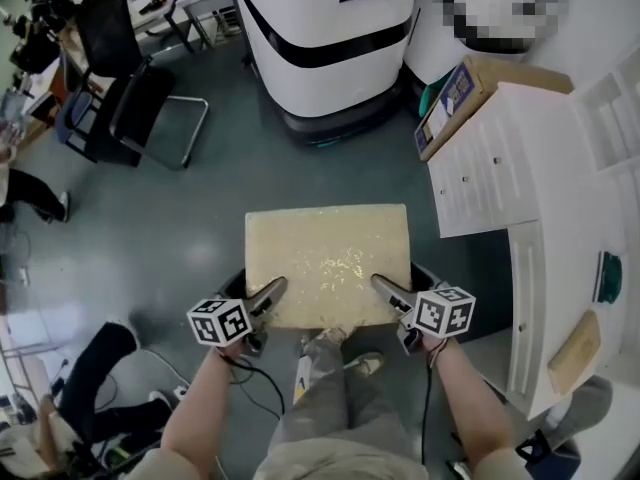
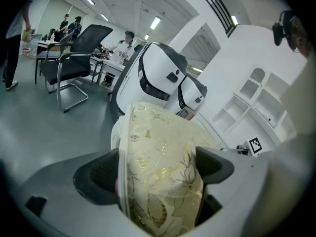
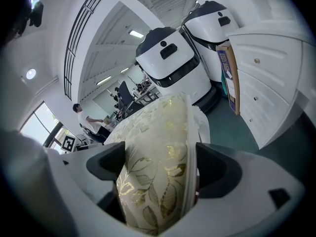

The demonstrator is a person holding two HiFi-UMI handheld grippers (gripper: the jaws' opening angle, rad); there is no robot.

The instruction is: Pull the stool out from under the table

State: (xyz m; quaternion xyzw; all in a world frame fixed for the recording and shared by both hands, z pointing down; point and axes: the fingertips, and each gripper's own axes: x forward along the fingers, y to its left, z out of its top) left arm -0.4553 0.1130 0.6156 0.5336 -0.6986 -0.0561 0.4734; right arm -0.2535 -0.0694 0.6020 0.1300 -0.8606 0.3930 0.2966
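The left claw (image 1: 270, 293) and right claw (image 1: 386, 287) are each clamped on the near edge of the stool (image 1: 328, 258). It stands on open floor (image 1: 190, 238), apart from the white worktop (image 1: 560, 268). The pull looks essentially done, with only the release left.

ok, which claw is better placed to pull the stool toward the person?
Near even: left claw and right claw are both shut on the stool seat at its near edge. Slight edge to left, I'd say: the right sits closer to the white drawer unit.
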